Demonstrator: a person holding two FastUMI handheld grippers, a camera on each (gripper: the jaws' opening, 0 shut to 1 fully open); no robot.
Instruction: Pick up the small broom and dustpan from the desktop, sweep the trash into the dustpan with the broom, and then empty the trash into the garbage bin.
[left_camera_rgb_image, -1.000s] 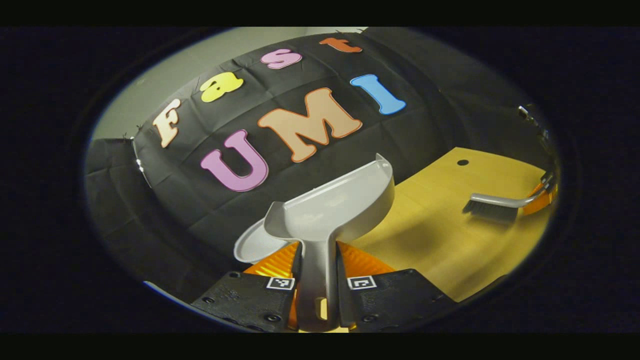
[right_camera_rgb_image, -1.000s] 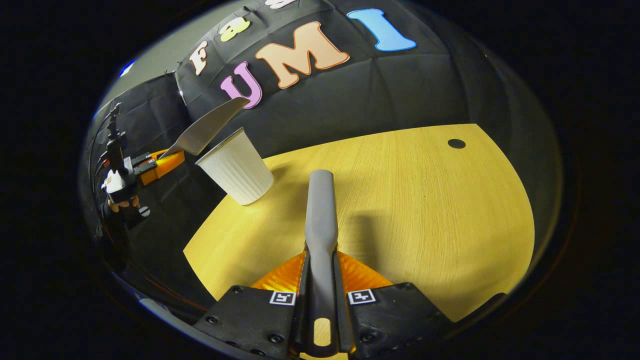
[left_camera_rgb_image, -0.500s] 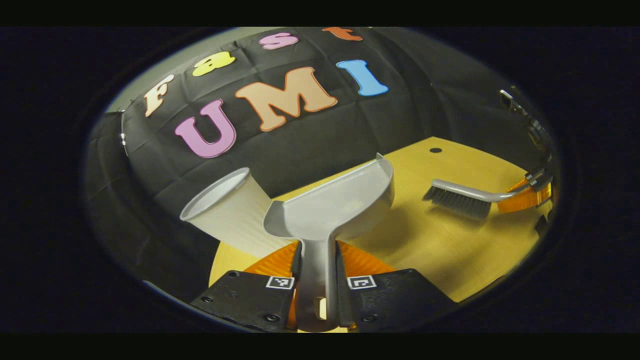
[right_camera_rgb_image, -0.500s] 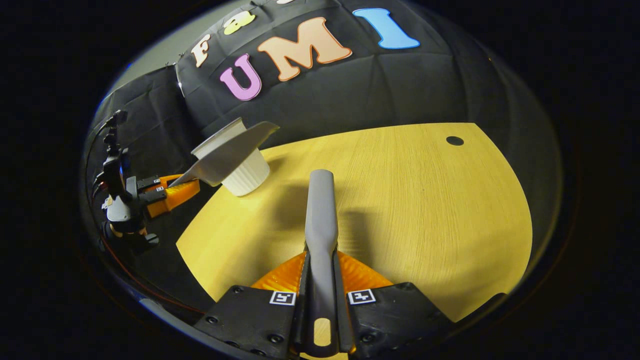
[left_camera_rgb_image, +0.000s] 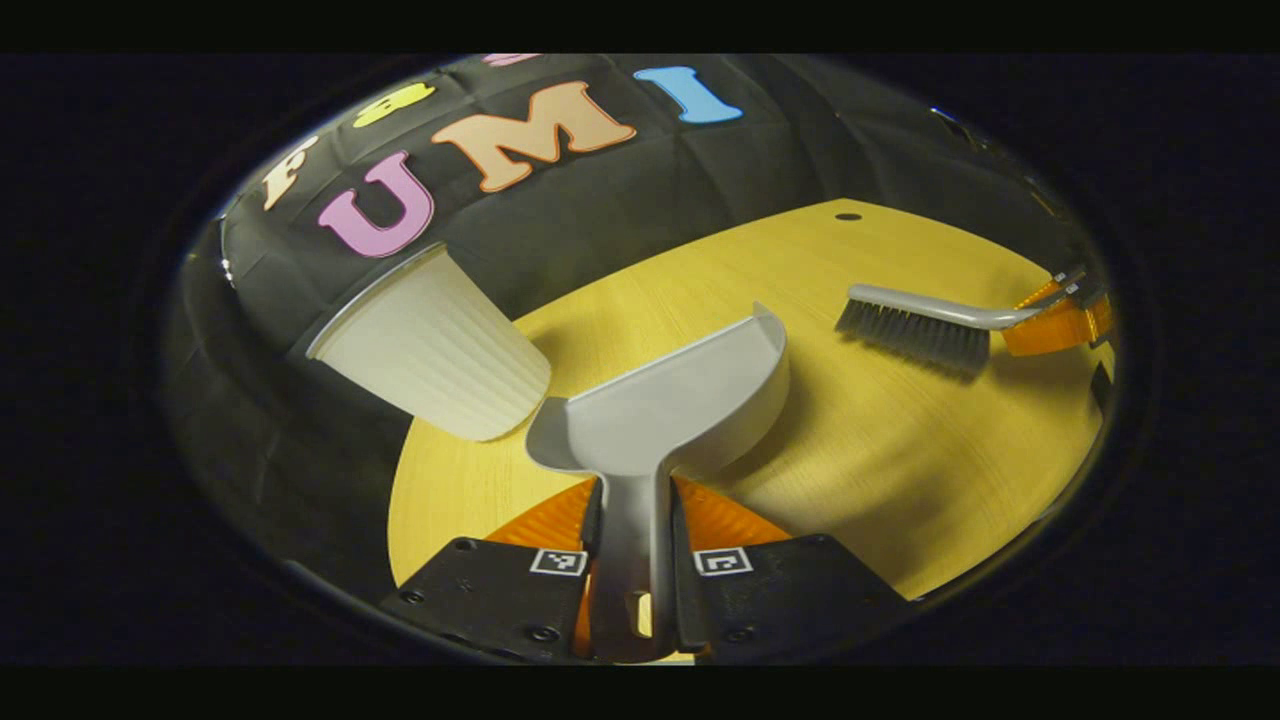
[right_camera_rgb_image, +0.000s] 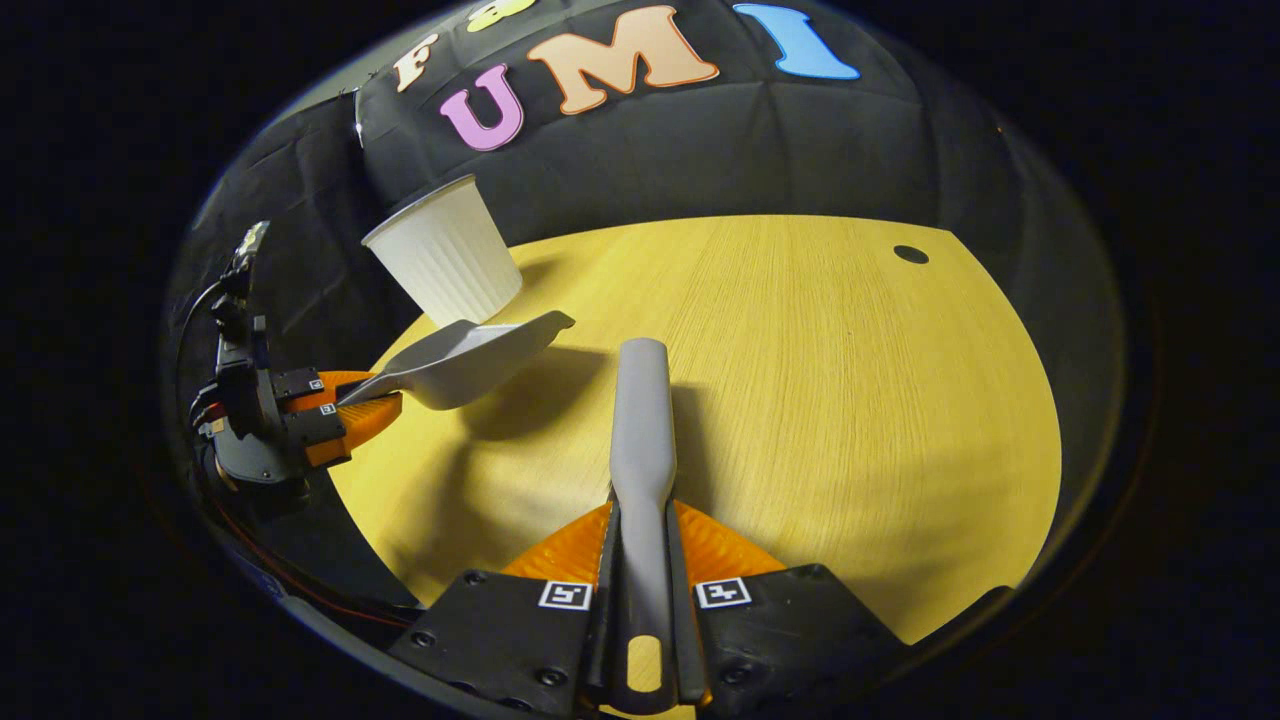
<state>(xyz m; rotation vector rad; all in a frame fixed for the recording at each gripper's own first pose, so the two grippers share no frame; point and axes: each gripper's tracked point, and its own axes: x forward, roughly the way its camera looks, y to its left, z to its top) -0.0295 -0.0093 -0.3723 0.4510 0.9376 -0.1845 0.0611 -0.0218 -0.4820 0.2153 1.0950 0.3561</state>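
My left gripper (left_camera_rgb_image: 630, 520) is shut on the handle of the grey dustpan (left_camera_rgb_image: 680, 400), whose pan hangs empty above the yellow wooden table (left_camera_rgb_image: 900, 450). In the right gripper view the dustpan (right_camera_rgb_image: 470, 355) is held low over the table's left part by that gripper (right_camera_rgb_image: 330, 405). My right gripper (right_camera_rgb_image: 640, 530) is shut on the grey broom (right_camera_rgb_image: 642, 420), seen from above its back. In the left gripper view the broom (left_camera_rgb_image: 920, 325) hovers at the right with its dark bristles pointing down. The white ribbed paper cup (left_camera_rgb_image: 430, 350) serving as the bin stands at the table's left edge.
A small dark hole (right_camera_rgb_image: 911, 254) marks the table's far right corner. Black cloth walls (right_camera_rgb_image: 750, 150) close in the table behind and at the sides. Cables hang by the left gripper's body (right_camera_rgb_image: 230, 330).
The left gripper has swung the dustpan away from over the cup and lowered it toward the table. The cup now stands uncovered. The broom has barely moved.
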